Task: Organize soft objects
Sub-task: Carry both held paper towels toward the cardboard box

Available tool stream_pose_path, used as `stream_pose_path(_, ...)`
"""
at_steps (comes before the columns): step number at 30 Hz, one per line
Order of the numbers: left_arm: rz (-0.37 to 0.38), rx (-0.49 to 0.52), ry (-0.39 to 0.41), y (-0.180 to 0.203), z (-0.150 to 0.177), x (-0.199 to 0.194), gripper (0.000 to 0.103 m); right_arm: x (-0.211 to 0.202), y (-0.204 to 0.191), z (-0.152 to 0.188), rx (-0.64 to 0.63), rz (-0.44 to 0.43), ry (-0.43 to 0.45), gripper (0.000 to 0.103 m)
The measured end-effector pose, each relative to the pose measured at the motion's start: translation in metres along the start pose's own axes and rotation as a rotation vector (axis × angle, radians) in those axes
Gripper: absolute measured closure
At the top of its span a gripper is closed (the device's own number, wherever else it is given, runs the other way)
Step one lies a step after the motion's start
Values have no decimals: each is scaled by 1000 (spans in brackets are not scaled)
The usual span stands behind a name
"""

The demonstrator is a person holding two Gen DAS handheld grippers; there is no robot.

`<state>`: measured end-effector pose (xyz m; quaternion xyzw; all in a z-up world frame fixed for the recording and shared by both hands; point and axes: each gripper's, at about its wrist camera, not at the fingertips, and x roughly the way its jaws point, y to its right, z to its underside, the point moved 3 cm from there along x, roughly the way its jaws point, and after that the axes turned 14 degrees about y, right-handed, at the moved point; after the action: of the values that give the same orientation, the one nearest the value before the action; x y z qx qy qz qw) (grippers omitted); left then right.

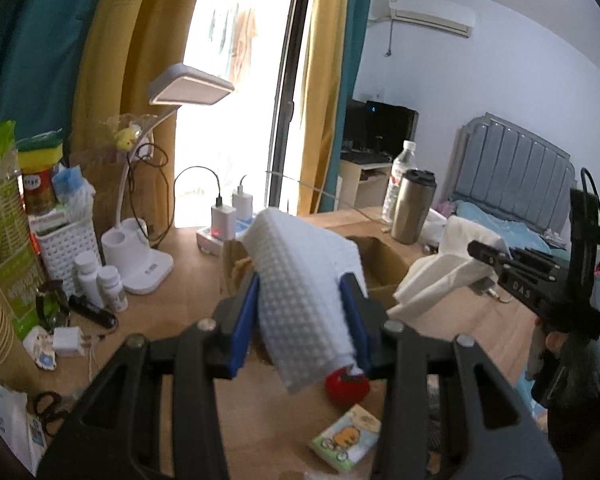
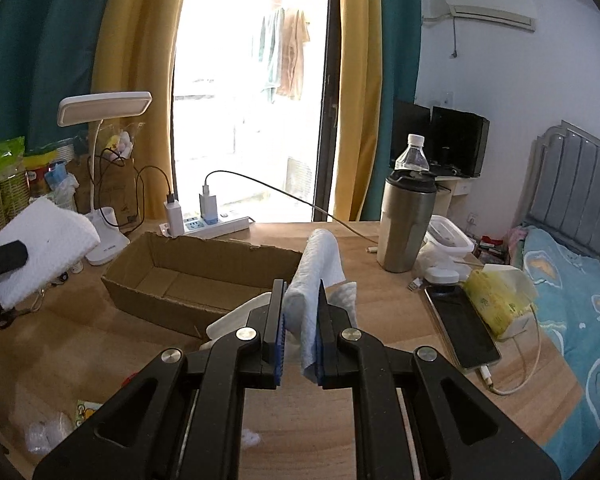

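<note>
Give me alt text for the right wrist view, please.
The right gripper is shut on a folded white cloth, held above a wooden desk just in front of an open cardboard box. At far left the left gripper holds a waffle towel; a steel tumbler and a phone sit to the right.

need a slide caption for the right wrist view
Right claw shut on a folded white cloth in front of an open cardboard box on the wooden desk.
</note>
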<state>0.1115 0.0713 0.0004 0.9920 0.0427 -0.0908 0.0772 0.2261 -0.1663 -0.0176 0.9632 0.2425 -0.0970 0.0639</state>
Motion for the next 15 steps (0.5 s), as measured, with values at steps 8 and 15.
stream_pose_path(8,-8,-7,-9,-10,-10,23,60,21,-4,-7,-3,-8,-14,91)
stream_pose_path(15,-18,-28,-21,-20,-13,45,60,44,-10,-15,-13,-20,-25,91)
